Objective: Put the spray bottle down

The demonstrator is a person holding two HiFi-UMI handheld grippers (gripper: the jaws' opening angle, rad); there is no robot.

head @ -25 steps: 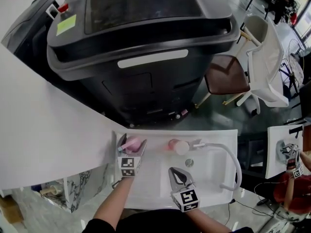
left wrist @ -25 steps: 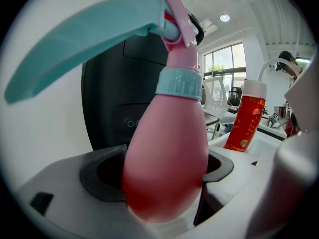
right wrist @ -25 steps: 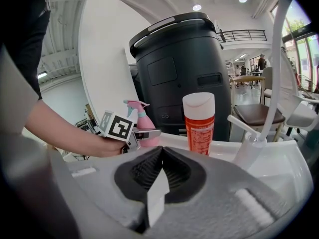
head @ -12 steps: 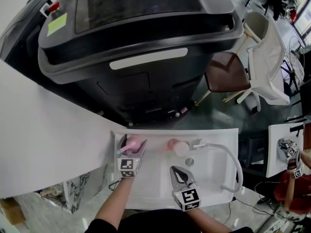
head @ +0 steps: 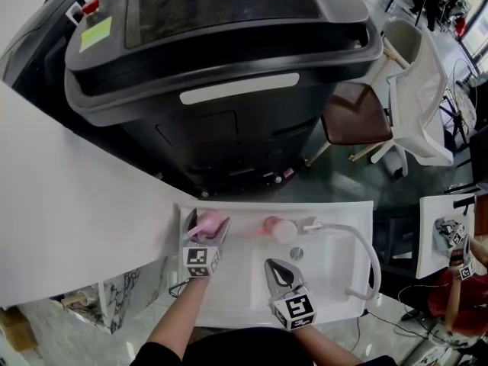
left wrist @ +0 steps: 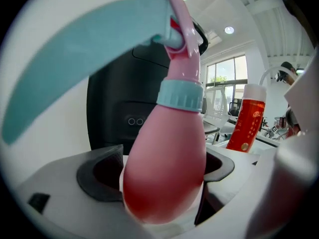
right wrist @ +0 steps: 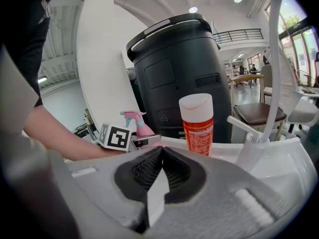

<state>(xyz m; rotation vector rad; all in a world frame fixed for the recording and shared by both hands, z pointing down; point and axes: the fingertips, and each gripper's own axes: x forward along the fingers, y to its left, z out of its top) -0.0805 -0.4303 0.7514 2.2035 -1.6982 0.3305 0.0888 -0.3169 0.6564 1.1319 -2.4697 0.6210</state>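
My left gripper [head: 206,228] is shut on a pink spray bottle [head: 214,221] at the back left corner of the white sink [head: 229,296]. In the left gripper view the bottle [left wrist: 169,133] stands upright between the dark pads [left wrist: 99,176], with its teal collar and trigger on top. I cannot tell whether its base touches the sink ledge. My right gripper [head: 278,271] hovers over the basin near the front edge, shut on nothing. In the right gripper view its jaws [right wrist: 160,158] are pressed together, and the spray bottle [right wrist: 140,126] shows to the left beyond them.
An orange bottle with a white cap [head: 276,229] stands on the back ledge beside a curved white faucet [head: 364,259]. A big black bin [head: 229,75] looms behind the sink. A white wall panel [head: 69,204] is at left; chairs [head: 354,117] are at right.
Both grippers and the spray bottle stay where they were; only the head camera has shifted slightly.
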